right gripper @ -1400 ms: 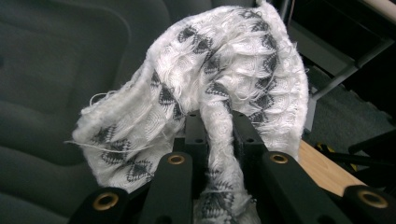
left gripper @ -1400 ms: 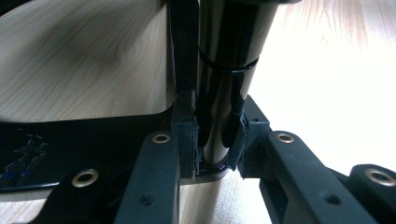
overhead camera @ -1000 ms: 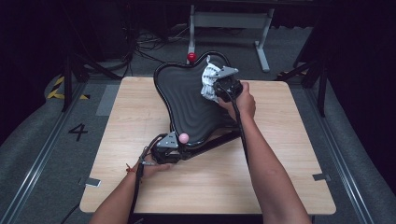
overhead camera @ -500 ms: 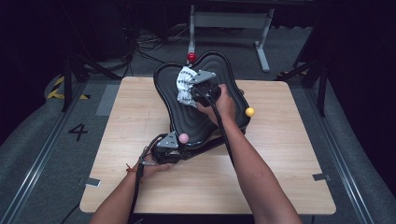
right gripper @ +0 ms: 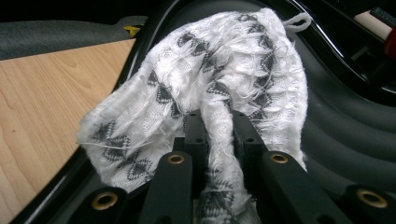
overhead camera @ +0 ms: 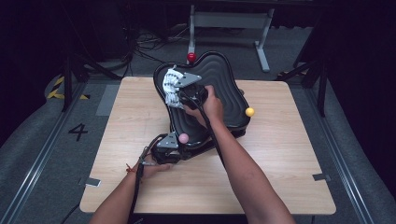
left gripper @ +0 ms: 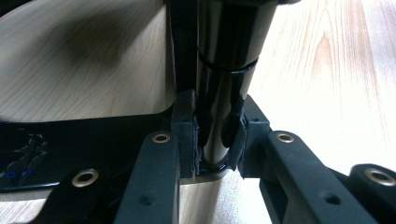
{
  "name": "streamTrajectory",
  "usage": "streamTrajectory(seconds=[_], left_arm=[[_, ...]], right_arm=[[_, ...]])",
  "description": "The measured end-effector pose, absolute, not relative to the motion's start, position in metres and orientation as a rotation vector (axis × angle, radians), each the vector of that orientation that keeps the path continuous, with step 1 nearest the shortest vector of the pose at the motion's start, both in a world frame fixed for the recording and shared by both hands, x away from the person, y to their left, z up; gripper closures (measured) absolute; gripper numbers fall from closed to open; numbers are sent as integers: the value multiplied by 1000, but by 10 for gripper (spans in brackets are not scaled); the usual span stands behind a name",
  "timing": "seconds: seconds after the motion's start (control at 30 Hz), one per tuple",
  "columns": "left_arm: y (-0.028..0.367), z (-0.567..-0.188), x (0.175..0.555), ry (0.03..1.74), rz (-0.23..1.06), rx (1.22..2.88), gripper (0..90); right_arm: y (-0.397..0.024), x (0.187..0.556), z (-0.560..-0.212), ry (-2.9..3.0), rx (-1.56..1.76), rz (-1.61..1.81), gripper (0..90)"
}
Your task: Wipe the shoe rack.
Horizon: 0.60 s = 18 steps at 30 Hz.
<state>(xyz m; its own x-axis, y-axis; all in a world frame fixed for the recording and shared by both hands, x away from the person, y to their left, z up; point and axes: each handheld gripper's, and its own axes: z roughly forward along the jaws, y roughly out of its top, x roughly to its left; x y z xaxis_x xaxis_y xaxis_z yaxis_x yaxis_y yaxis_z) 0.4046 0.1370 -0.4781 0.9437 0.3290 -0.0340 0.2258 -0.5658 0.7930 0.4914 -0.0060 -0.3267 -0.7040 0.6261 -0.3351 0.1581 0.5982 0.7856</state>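
A glossy black wavy tray [overhead camera: 219, 79] stands on the wooden table, with a red ball [overhead camera: 191, 57], a yellow ball [overhead camera: 250, 112] and a pink ball [overhead camera: 183, 137] at its corners. My right gripper [overhead camera: 183, 91] is over the tray's far left lobe, shut on a white cloth with a grey pattern [overhead camera: 170, 88]. In the right gripper view the cloth [right gripper: 210, 70] bunches between the jaws of that gripper [right gripper: 219, 135] and drapes onto the tray [right gripper: 345, 130]. My left gripper [overhead camera: 173, 148] sits at the tray's near corner by the pink ball. In the left gripper view it [left gripper: 217, 140] is shut on a shiny black post [left gripper: 224, 70].
The wooden table [overhead camera: 289, 154] has bare surface to the left, right and front of the tray. A grey metal stand [overhead camera: 224, 21] rises behind the table. The floor at the left bears a painted number 4 [overhead camera: 77, 131] and cables lie beyond it.
The right gripper has carried the cloth leftward across the tray, from its right side to the far left lobe, uncovering the yellow ball. The left gripper has stayed on the post.
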Motion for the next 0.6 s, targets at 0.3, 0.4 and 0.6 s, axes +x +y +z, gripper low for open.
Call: streamTrajectory(seconds=[0.3, 0.4, 0.6], left_arm=[[137, -478, 405, 392, 143, 2197, 743], [137, -478, 404, 395, 143, 2196, 743], [138, -478, 405, 396, 138, 2189, 742]], right_arm=[[5, 496, -324, 2213, 617, 1018, 799], [4, 497, -323, 2214, 616, 1015, 799], [-7, 503, -322, 2179, 657, 977, 800]])
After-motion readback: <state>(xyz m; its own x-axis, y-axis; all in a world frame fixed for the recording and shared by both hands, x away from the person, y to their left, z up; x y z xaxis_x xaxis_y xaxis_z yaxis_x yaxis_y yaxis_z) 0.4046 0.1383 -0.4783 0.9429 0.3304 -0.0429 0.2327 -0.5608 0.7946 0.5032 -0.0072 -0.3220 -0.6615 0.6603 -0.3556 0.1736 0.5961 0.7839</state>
